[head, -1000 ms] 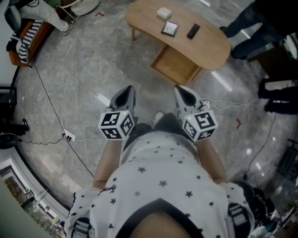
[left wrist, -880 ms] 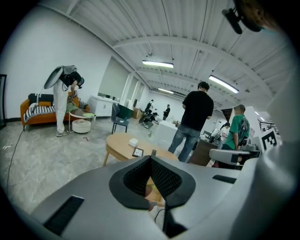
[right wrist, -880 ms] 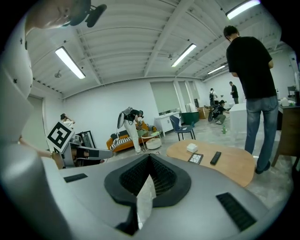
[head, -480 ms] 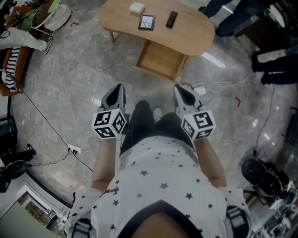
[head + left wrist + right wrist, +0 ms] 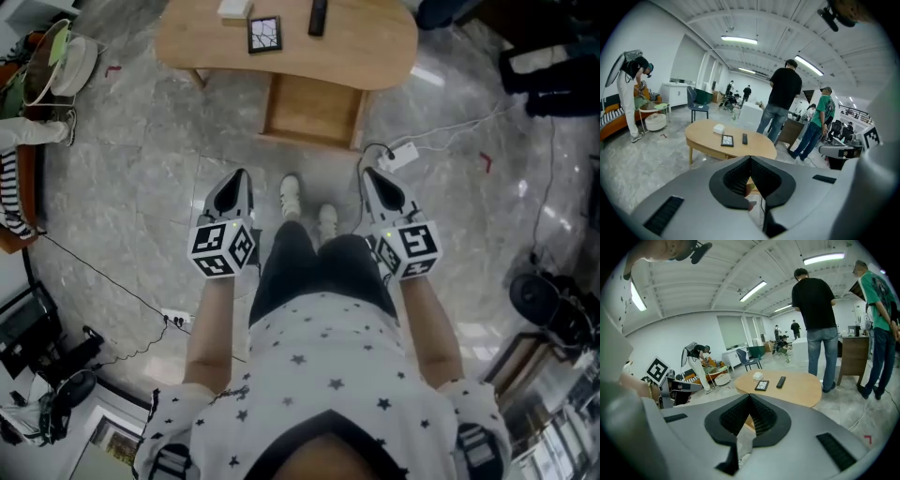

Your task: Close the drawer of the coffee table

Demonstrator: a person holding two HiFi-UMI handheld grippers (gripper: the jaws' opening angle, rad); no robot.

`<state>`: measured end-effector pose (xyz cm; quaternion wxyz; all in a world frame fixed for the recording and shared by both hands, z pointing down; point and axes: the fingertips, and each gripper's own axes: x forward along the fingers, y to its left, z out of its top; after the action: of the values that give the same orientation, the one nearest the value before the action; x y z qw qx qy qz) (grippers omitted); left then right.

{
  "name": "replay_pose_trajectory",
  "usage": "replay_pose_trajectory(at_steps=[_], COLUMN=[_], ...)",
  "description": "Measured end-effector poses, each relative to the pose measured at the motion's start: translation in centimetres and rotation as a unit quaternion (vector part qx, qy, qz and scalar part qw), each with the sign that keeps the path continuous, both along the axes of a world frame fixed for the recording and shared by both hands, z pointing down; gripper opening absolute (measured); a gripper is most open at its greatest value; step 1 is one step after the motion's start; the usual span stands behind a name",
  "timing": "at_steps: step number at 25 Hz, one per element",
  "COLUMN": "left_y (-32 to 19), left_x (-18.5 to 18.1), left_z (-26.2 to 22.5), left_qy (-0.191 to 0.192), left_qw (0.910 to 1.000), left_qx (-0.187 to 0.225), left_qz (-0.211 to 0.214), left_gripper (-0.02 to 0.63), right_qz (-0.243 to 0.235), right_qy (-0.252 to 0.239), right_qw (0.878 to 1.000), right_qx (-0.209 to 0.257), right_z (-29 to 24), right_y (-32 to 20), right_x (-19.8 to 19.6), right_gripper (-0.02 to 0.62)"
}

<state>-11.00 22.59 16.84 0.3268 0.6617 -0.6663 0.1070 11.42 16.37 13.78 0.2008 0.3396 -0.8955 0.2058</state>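
The two fingers of my left gripper [image 5: 750, 160] are pressed together with nothing between them. Those of the right gripper [image 5: 749, 398] are clenched in the same way, also empty. I think this suits the job: to close a drawer I need no grasp, only a blunt tip to push with.

Both grippers point forward and a little down, one at each side of my legs, towards the coffee table [image 5: 375, 58]. The drawer [image 5: 314, 111] stands pulled out from the table's near edge, towards my shoes [image 5: 291, 194], and it looks empty inside. Neither gripper touches it; both are well apart from its front.

A white box [image 5: 234, 9] and a remote [image 5: 318, 16] lie near the table's far edge, so a push on the drawer should not disturb them. A power strip [image 5: 403, 155] lies on the floor near the drawer's right corner, so the right gripper should pass above it.
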Motion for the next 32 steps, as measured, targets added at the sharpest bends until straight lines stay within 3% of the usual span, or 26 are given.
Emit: replay_pose_trajectory(at_steps=[11, 19, 32], left_y=[-4.3, -5.9, -6.9], left_x=[-4.2, -5.6, -5.4], left_z=[8.4, 16.9, 30.0], left_qy=[-0.008, -0.015, -0.023], left_qw=[0.9972, 0.99, 0.9773], left_qx=[-0.045, -0.094, -0.147], left_qz=[0.06, 0.104, 0.15], left_gripper=[0.008, 0.011, 0.014], right_qz=[0.073, 0.133, 0.162], right_qy=[0.024, 0.05, 0.091], right_qw=[0.996, 0.988, 0.975], right_qx=[-0.036, -0.064, -0.125], right_z=[7.9, 15.8, 30.8], right_y=[-3.0, -4.9, -5.0], right_x=[0.4, 1.8, 4.9], right_gripper=[0.008, 0.008, 0.009])
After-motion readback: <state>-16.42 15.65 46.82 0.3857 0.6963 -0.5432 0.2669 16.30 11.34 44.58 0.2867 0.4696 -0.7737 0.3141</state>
